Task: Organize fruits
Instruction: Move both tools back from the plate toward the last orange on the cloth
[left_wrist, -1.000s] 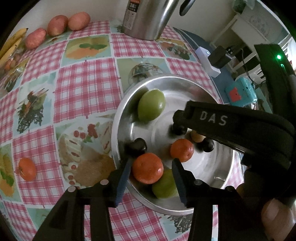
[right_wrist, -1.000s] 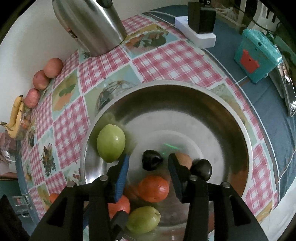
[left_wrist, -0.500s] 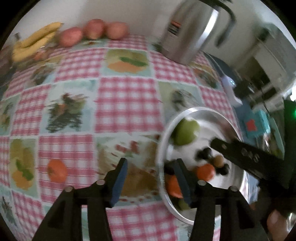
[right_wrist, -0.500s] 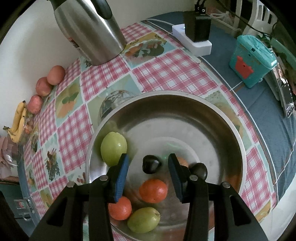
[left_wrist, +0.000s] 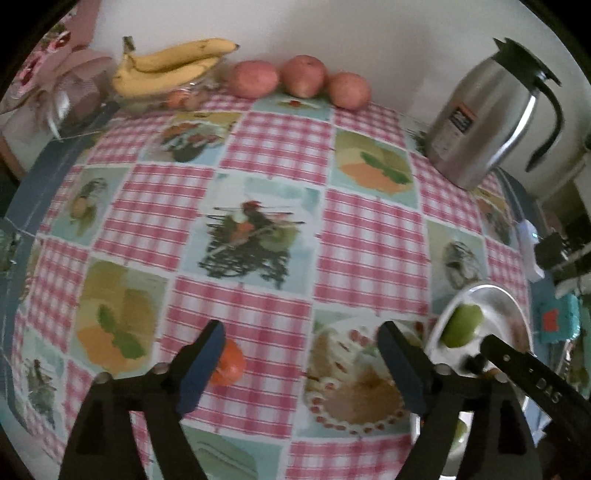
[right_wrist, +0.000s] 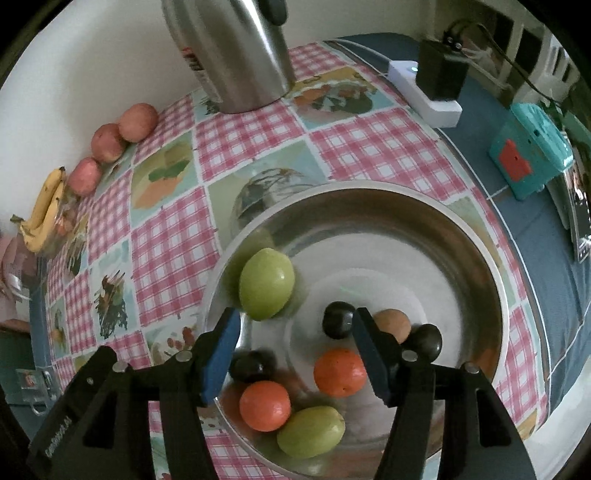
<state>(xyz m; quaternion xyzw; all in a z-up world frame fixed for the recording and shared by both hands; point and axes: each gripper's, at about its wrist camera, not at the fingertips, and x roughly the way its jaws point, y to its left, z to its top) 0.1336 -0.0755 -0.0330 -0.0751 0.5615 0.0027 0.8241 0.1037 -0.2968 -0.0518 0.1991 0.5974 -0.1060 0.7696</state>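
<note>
My left gripper (left_wrist: 301, 363) hangs over the checked tablecloth, its jaws opening wide with nothing between them. A loose tangerine (left_wrist: 229, 363) lies on the cloth, half hidden behind the left finger (left_wrist: 201, 362). The steel bowl (left_wrist: 480, 291) shows at the right with a green fruit (left_wrist: 461, 325) in it. My right gripper (right_wrist: 295, 350) hovers over the bowl (right_wrist: 369, 221), jaws opening. A dark plum (right_wrist: 338, 319) lies just inside its right finger, untouched. The bowl also holds two tangerines (right_wrist: 340, 371), two green fruits (right_wrist: 266, 284), other dark plums (right_wrist: 251, 365) and a tan fruit (right_wrist: 391, 325).
Bananas (left_wrist: 170, 66) and three red fruits (left_wrist: 303, 75) line the wall at the back. A steel jug (left_wrist: 491, 122) stands at the back right. Beyond the bowl are a white power strip (right_wrist: 424, 92) and a teal box (right_wrist: 528, 151).
My left gripper has left the bowl, swung left over the cloth towards the loose tangerine and spread its jaws. The right gripper's jaws have widened above the bowl.
</note>
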